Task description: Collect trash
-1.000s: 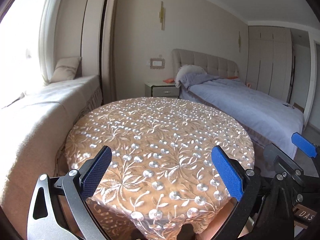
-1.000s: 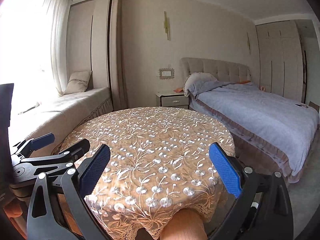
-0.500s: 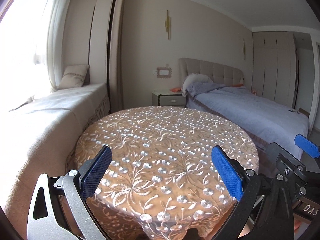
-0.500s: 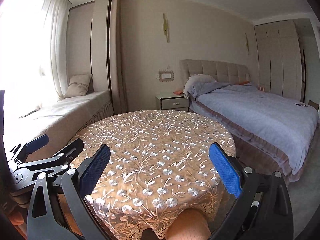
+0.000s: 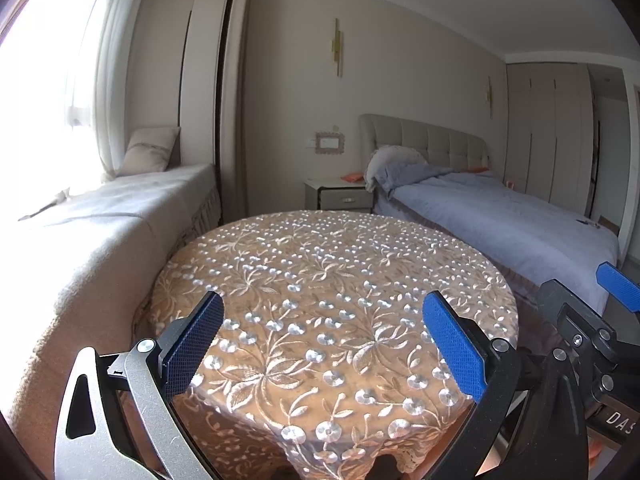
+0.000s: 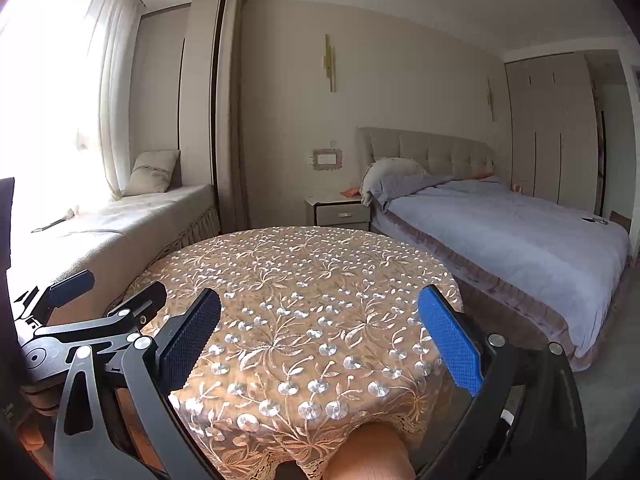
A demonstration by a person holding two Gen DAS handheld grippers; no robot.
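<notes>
No trash shows in either view. A round table with a gold embroidered lace cloth stands right in front of me; it also shows in the right wrist view. My left gripper is open and empty, held over the table's near edge. My right gripper is open and empty too, beside it on the right. Part of the right gripper shows at the right edge of the left wrist view, and the left gripper at the left edge of the right wrist view.
A cushioned window seat with a pillow runs along the left. A bed with a blue cover lies on the right, a nightstand behind the table. Wardrobe doors line the far right wall.
Both grippers have tilted up and drawn back a little, so the table sits lower and farther in both views. Both stay open.
</notes>
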